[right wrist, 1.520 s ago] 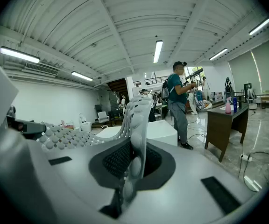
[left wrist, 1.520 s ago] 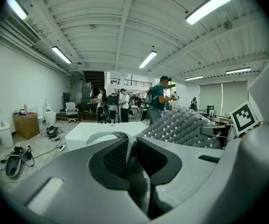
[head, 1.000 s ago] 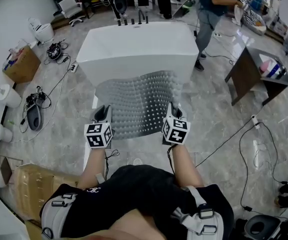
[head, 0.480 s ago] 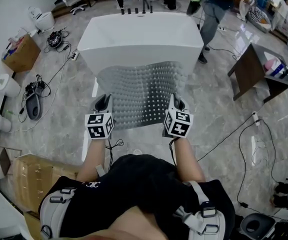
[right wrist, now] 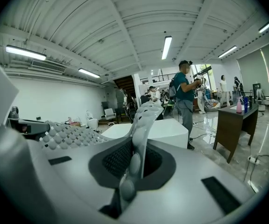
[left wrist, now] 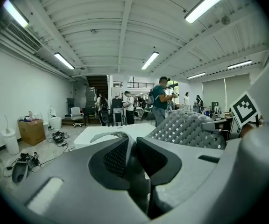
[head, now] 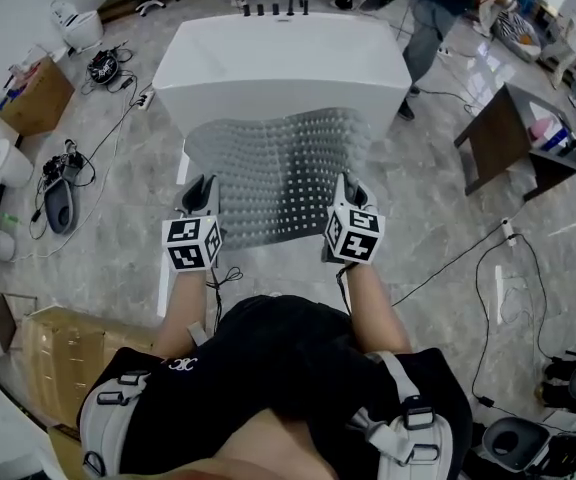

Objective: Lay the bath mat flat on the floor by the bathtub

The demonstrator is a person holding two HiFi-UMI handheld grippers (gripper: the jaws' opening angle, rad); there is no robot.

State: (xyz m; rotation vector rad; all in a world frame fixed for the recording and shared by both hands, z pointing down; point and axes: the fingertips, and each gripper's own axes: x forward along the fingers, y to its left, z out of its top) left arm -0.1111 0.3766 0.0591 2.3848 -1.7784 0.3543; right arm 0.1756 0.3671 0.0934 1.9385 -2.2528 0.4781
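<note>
**A:** What is at risk of going wrong here?

**B:** Nearest, the left tongs and right tongs are each pinching a near corner of the bath mat, with the jaws nearly closed on its thin edge. A corner could be slipping free, or the sagging middle folding under.

**A:** And how is the mat lying?

**B:** It is hanging mid-frame above the floor, its far edge pointing up-frame at the bathtub. Its long axis seems to be running left to right.

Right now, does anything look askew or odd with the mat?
Nothing damaged. The bath mat hangs rippled between the left gripper and right gripper, each shut on a near corner. Its far edge curls near the bathtub, not flat yet.
</note>
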